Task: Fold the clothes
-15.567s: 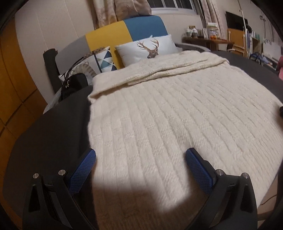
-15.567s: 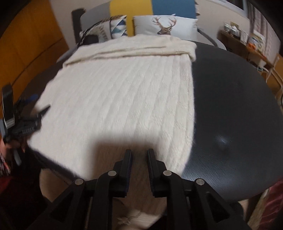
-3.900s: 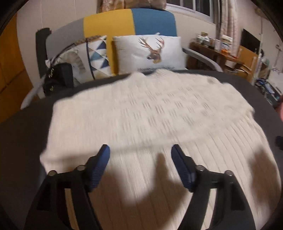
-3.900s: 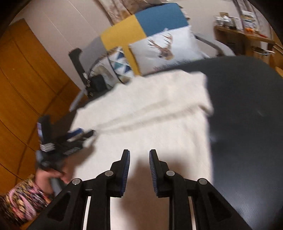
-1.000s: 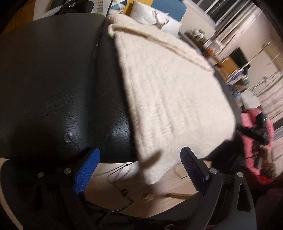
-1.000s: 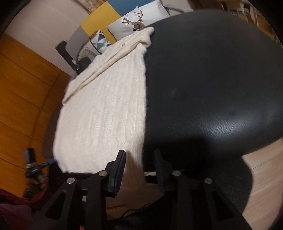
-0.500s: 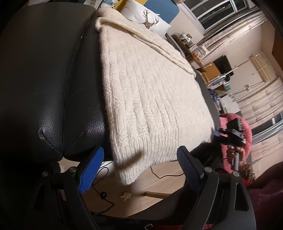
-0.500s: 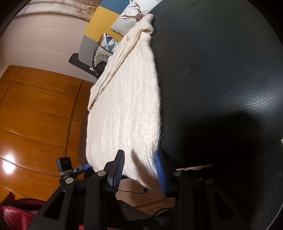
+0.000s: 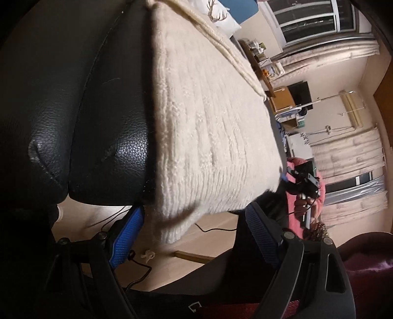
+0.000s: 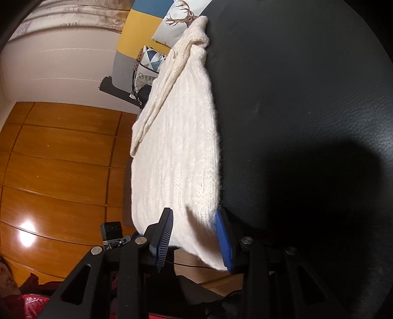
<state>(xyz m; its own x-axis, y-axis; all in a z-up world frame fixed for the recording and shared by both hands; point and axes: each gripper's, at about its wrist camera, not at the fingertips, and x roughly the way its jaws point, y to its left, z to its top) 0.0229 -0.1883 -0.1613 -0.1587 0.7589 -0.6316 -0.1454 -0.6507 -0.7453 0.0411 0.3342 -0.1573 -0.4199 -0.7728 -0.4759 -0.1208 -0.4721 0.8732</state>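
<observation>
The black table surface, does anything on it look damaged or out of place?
Yes. The black table has a small scuff or tear in its leather-like covering near the front edge. The cream knit sweater also overhangs that edge, its ribbed hem dangling between the open left gripper.

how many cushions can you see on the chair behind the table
2. The deer cushion leans against the blue and yellow chair back; the triangle-patterned cushion sits beside it. The sweater may hide others.

Home living room, deer cushion (image 10: 183, 18), curtains (image 9: 343, 159), wooden wardrobe (image 10: 59, 159)
</observation>
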